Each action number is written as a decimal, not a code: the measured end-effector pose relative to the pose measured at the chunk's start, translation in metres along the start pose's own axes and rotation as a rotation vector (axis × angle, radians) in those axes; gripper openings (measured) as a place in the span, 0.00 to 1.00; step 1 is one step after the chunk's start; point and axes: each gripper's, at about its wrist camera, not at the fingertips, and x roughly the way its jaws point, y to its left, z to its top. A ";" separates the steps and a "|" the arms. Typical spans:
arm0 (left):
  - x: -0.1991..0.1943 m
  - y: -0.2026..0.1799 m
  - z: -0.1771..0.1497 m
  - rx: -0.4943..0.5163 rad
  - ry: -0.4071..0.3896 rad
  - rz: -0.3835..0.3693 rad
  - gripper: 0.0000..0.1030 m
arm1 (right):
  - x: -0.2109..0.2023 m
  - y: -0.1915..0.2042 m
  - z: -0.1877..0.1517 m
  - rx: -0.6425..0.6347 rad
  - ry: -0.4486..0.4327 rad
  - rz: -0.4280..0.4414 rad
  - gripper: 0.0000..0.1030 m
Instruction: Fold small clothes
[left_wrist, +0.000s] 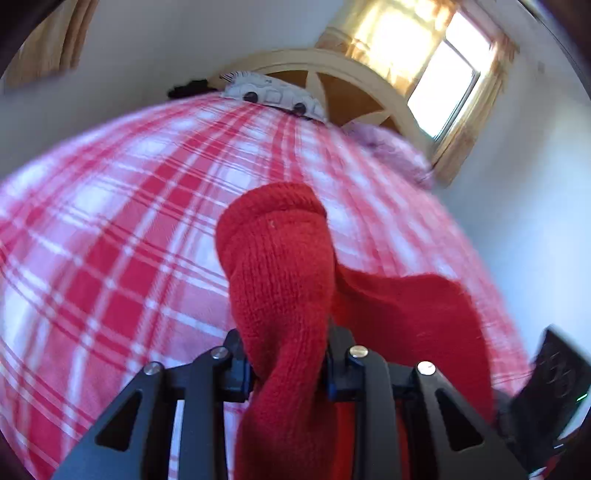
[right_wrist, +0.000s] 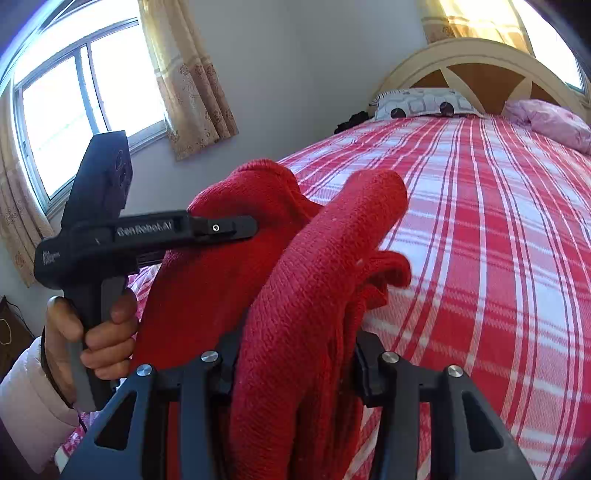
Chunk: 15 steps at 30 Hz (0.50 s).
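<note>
In the right wrist view, the right gripper (right_wrist: 295, 373) sits at 6 o'clock with its jaws clamped on a thick bunch of the red knitted garment (right_wrist: 295, 295), which rises between them toward 12 o'clock. In the left wrist view, the left gripper (left_wrist: 290, 369) likewise sits at 6 o'clock, jaws closed narrowly on another bunched part of the same red knit (left_wrist: 280, 266), with more of it spreading toward 4 o'clock. From the right wrist view, the left gripper (right_wrist: 236, 227) appears at 9 o'clock, side-on, its fingers pinching a fold of the knit, and the person's left hand (right_wrist: 99, 332) grips its handle at 8 o'clock. The garment is therefore held in both grippers, lifted above the red-and-white plaid bed cover (right_wrist: 480, 258), which fills the frame from 5 o'clock to 1 o'clock. Judged from this posture, the step in hand is carrying or spreading the garment before a fold. To do it well, draw the two grips apart until the knit hangs flat, lower it onto the cover, and release only once the edges are aligned; knit fabric stretches and sags, so avoid pulling hard. Farther off, at 12 o'clock, a white patterned pillow (right_wrist: 424, 103) lies against the cream arched wooden headboard (right_wrist: 480, 66). No containers are visible in either view.
</note>
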 end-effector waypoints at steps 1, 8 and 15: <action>0.007 0.000 0.002 0.013 0.024 0.053 0.35 | 0.014 -0.012 -0.001 0.044 0.044 0.004 0.48; -0.005 0.023 0.007 -0.041 0.053 0.185 0.68 | 0.001 -0.081 -0.014 0.404 0.067 0.167 0.61; -0.046 0.024 -0.013 -0.043 0.022 0.247 0.67 | -0.074 -0.085 -0.030 0.439 -0.130 0.045 0.56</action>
